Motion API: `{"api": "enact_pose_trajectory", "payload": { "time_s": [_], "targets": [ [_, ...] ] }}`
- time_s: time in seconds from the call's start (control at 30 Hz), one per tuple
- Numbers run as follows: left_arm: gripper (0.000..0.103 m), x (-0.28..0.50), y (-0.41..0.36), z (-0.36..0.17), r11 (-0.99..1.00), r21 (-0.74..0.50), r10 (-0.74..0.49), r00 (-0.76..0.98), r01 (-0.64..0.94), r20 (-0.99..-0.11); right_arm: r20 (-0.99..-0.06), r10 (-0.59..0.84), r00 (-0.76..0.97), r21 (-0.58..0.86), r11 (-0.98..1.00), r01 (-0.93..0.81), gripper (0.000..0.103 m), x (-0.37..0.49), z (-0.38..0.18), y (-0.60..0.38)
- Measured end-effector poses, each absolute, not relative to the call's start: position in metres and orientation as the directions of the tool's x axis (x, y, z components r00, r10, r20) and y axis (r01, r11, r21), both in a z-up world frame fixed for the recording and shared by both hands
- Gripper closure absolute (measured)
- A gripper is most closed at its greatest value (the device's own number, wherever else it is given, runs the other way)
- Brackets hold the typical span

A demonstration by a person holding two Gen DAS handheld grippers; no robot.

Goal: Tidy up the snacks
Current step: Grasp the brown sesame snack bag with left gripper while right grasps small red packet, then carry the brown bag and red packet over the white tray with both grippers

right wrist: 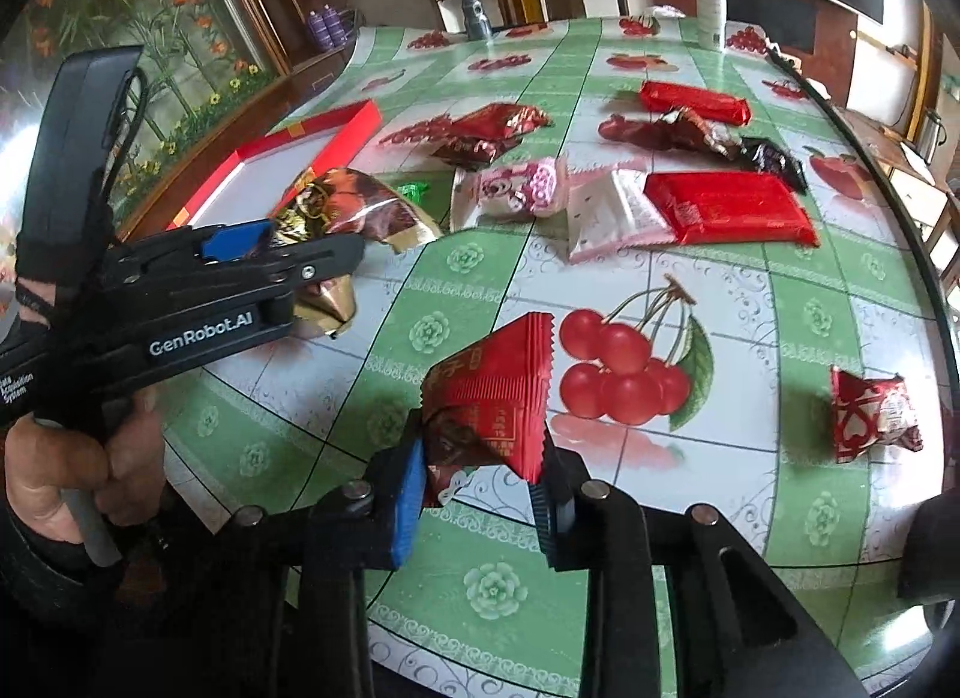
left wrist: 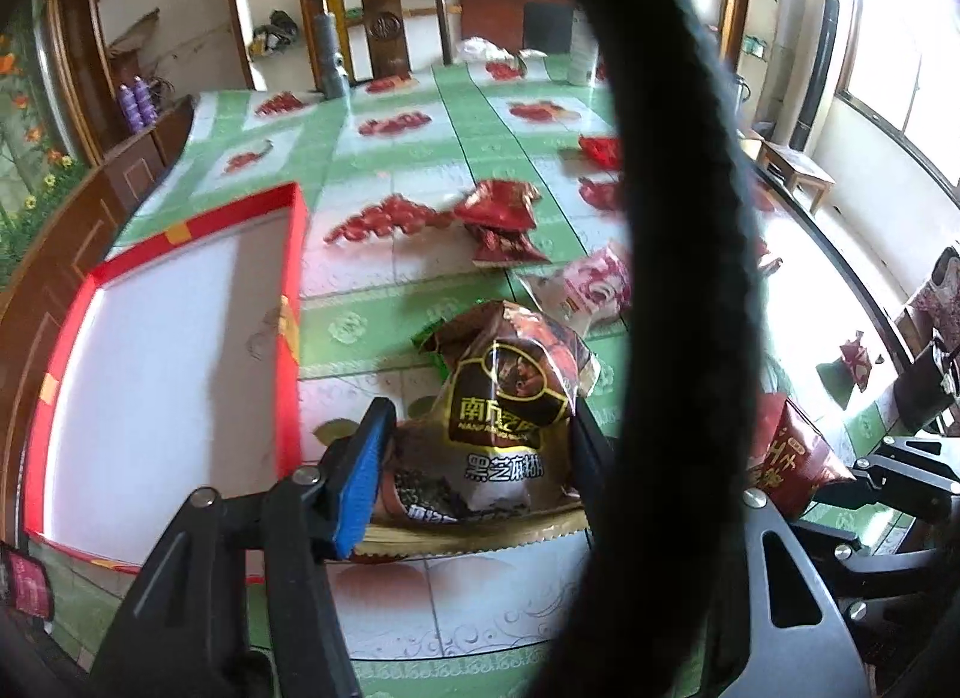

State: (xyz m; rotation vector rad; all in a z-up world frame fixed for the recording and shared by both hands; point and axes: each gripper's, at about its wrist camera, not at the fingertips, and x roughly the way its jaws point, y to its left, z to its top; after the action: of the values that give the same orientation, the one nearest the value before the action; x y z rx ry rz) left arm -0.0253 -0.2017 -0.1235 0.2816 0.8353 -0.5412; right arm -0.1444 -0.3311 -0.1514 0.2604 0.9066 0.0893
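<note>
Both grippers loaded. My left gripper is clamped on the brown-and-gold sachet, pads pressing its lower half; it sits just off the near corner of the red tray, which lies open toward the left edge of the table. My right gripper is closed on the small red packet, held above the table's near edge beside the printed cherries. Handling judgement: both are light foil pouches, soft and crinkly, likely slippery on the flat faces; I take them across the filled belly rather than the crimped seam, with modest pressure so contents don't crush. Writing: the sachet shows Chinese characters, the lower line reading roughly "black sesame paste"; the small Latin line beneath the logo is too blurred to read. The red packet carries gold characters I cannot resolve. The left gripper's body reads "GenRobot.AI".
</note>
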Motion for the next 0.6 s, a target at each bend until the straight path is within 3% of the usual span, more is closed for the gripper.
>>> {"api": "enact_pose_trajectory", "payload": {
  "time_s": [0.6],
  "targets": [
    [0.045, -0.012, -0.150, -0.096, 0.916, 0.047, -0.250, 0.658, 0.398, -0.710, -0.713, 0.220, 0.665, 0.268, 0.963, -0.032, 0.073, -0.129, -0.123, -0.310]
  ]
}}
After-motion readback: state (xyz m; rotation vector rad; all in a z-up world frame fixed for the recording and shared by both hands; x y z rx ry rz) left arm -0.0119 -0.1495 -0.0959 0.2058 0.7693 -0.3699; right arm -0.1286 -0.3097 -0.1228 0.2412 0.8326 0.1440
